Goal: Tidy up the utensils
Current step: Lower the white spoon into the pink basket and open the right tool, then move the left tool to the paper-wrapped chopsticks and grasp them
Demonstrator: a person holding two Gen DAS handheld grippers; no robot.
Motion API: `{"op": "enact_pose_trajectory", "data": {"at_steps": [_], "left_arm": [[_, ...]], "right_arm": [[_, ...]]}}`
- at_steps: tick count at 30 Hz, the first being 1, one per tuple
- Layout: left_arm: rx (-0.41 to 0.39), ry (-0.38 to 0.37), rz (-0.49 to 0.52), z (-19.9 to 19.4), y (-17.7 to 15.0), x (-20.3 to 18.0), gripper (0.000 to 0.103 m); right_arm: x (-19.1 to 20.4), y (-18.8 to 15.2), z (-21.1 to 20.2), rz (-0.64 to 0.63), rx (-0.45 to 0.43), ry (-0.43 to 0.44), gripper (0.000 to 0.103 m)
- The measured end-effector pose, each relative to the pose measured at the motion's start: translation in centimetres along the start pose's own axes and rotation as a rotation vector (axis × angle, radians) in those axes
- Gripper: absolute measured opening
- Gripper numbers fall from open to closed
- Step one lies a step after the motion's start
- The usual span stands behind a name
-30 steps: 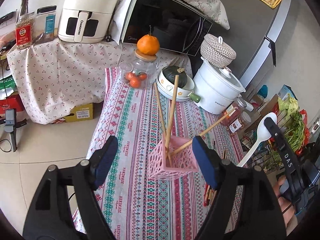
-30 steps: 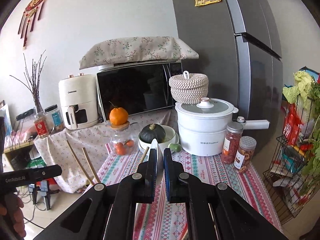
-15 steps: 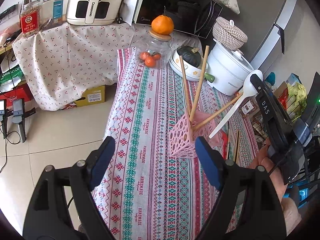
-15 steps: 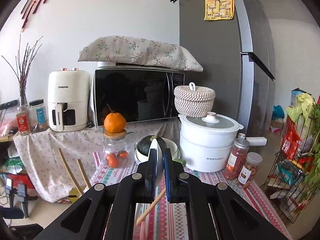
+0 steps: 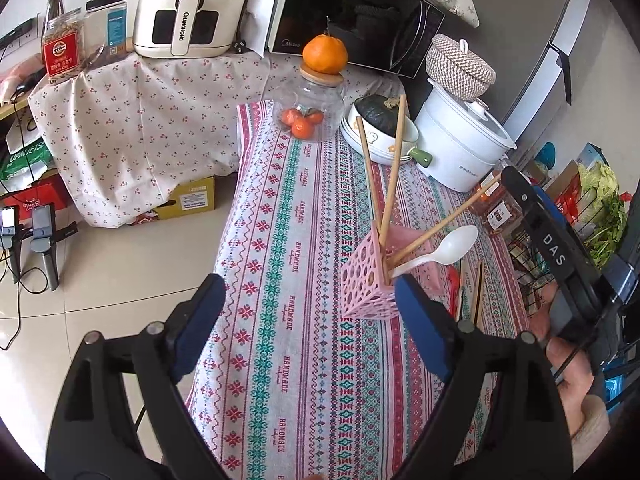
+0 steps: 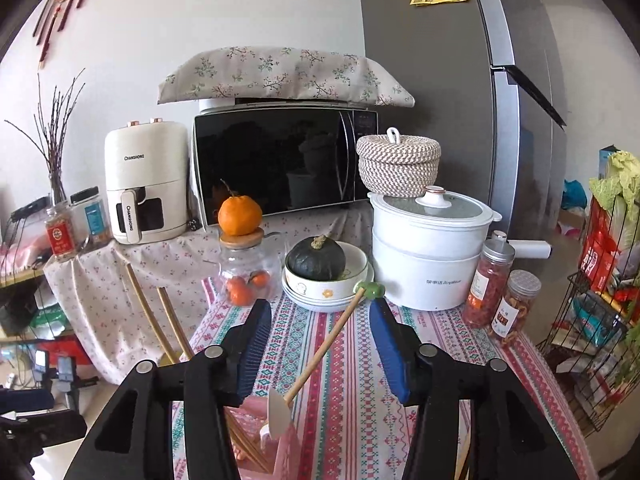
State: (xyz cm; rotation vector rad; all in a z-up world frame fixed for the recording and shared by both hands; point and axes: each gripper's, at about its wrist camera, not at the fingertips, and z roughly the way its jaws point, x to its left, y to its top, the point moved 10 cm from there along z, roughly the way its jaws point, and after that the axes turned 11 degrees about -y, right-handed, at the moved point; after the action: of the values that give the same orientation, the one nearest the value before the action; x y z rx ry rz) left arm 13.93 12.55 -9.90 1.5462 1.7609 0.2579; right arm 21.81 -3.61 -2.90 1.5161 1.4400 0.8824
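**Spoon lies in the pink holder as both claws stand apart**

A table (image 5: 304, 360) under a striped, patterned cloth runs from the near edge to the far end, where a grey fridge (image 6: 460, 100) and a black microwave (image 6: 280, 160) stand. Left of the microwave sits a cream air fryer (image 6: 146, 180). To the right of the microwave a white pot (image 6: 428, 256) carries a woven basket (image 6: 398, 164) on its lid. In front of it a stack of bowls (image 6: 332, 284) holds a dark green squash (image 6: 316, 258), and left of that a glass jar (image 6: 244, 276) has an orange (image 6: 240, 215) on its lid.

The left gripper (image 5: 308, 316) hangs over the near part of the table, its jaws wide apart and having just been opening, with nothing between them. The right gripper (image 6: 320, 352) also has its jaws apart; they have just been opening and press on nothing.

A pink holder (image 5: 372, 276) with round holes stands on the cloth just beyond the left gripper's right finger. Three chopsticks (image 5: 390, 168) lean out of it. A white spoon (image 5: 444, 250) rests in it too, bowl end sticking out to the right, clear of the right gripper. More chopsticks (image 5: 476, 292) lie on the cloth right of the holder.
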Motion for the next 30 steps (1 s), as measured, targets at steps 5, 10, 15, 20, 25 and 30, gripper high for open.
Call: {"op": "enact_pose_trajectory", "data": {"at_steps": [5,10,15,20,25,30], "left_arm": [[0.021,0.006,0.03,0.6,-0.9,-1.2,0.092],[0.063,0.026,0.057,1.6,-2.3,-2.8,0.093],[0.104,0.025,0.102,2.7,-3.9,-5.2,0.093],[0.136,0.032,0.169,3.9,-5.3,-7.9,0.093],[0.167,0.028,0.236,5.3,-6.7,-10.0,0.093],[0.188,0.041,0.287,6.6,-7.7,-11.4,0.094]], "right_arm": [[-3.8,-0.5,-0.8,0.007,0.084,0.008,0.088],[-6.8,-3.2,-1.0,-0.016,0.24,0.056,0.095],[-9.1,-5.6,-1.5,-0.061,0.32,0.029,0.096],[-11.9,-7.7,-1.3,-0.065,0.394,-0.022,0.101],[-14.2,-8.4,-1.3,-0.039,0.418,-0.003,0.103],[-15.8,-9.7,-0.9,-0.044,0.465,0.045,0.103]]}}
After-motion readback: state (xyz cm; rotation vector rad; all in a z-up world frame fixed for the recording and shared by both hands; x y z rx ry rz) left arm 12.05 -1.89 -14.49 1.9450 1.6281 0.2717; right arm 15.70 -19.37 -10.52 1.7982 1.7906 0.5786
